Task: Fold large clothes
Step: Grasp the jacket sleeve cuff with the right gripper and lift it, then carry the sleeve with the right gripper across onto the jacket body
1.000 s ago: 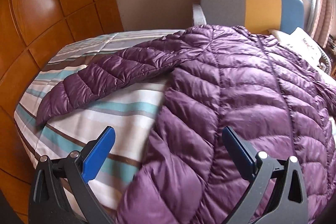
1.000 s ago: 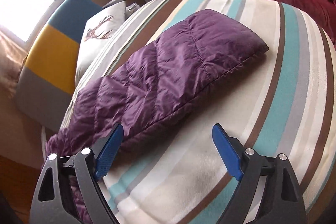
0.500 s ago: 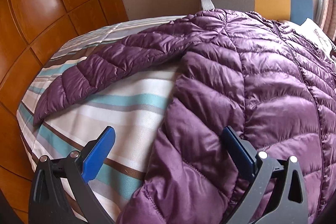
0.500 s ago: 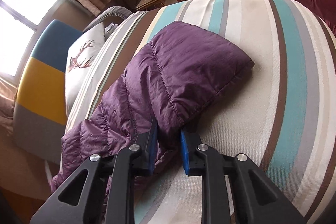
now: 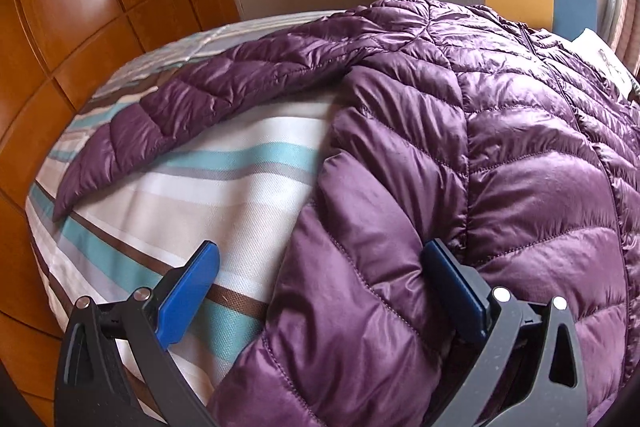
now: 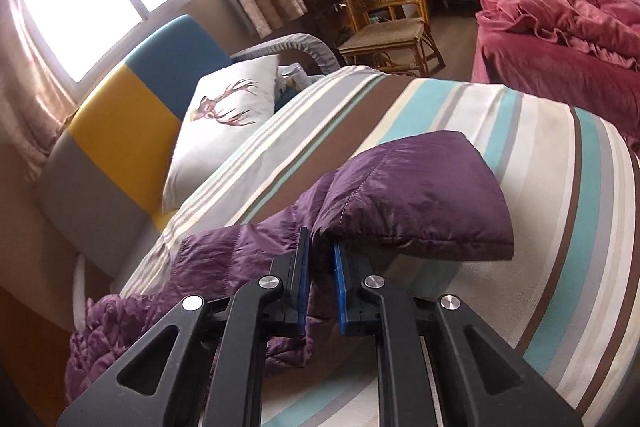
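Note:
A purple quilted down jacket lies spread on a striped bed. Its one sleeve stretches out to the left. My left gripper is open, its blue pads either side of the jacket's lower side edge, right pad against the fabric. In the right wrist view my right gripper is shut on the other sleeve and holds its cuff end lifted above the striped bed.
A grey, yellow and blue headboard cushion and a white deer pillow sit at the bed's head. Wooden floor lies left of the bed. A wicker chair and a red bed stand beyond.
My right gripper closed on the sleeve and lifted it off the bed. My left gripper moved closer in on the jacket's edge, still open.

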`<state>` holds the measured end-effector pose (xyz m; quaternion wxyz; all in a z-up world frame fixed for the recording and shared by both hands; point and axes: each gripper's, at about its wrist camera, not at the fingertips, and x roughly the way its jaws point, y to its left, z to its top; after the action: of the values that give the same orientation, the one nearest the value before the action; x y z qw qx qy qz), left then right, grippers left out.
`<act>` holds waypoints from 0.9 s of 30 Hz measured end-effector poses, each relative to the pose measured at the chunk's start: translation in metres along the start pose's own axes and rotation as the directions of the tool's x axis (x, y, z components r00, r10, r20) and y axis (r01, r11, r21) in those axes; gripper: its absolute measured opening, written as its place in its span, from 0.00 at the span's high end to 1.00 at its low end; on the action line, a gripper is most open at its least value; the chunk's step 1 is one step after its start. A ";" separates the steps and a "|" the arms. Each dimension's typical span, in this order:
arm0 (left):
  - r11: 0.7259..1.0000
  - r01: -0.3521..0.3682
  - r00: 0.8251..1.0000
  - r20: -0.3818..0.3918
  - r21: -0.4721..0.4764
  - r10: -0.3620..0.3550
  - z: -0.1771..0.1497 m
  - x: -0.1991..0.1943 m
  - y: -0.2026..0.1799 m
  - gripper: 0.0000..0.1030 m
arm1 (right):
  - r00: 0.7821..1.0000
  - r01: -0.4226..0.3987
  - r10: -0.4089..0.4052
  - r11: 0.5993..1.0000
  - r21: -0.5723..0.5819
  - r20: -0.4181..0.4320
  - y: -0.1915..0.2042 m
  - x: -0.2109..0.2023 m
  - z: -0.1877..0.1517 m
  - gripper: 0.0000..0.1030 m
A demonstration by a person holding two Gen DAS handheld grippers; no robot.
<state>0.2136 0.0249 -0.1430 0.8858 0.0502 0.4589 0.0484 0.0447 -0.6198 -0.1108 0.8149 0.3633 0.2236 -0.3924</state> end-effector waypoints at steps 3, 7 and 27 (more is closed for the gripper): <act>1.000 0.000 1.000 0.013 0.003 0.000 0.001 -0.004 0.000 0.02 | 0.999 -0.023 0.025 0.994 -0.103 0.022 0.027 -0.009 -0.005 0.89; 1.000 -0.011 0.997 0.072 -0.001 0.011 0.002 -0.016 0.003 0.02 | 0.997 -0.059 0.066 0.975 -0.214 0.027 0.063 -0.017 -0.017 0.89; 0.999 -0.010 0.998 0.061 -0.034 0.012 -0.005 0.002 0.005 0.02 | 0.972 -0.228 0.218 0.777 -0.586 -0.089 0.195 -0.052 -0.130 0.99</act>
<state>0.2100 0.0305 -0.1467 0.8998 0.0395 0.4304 0.0595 0.1602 -0.4114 -0.0782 0.9260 0.1178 0.2971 -0.2008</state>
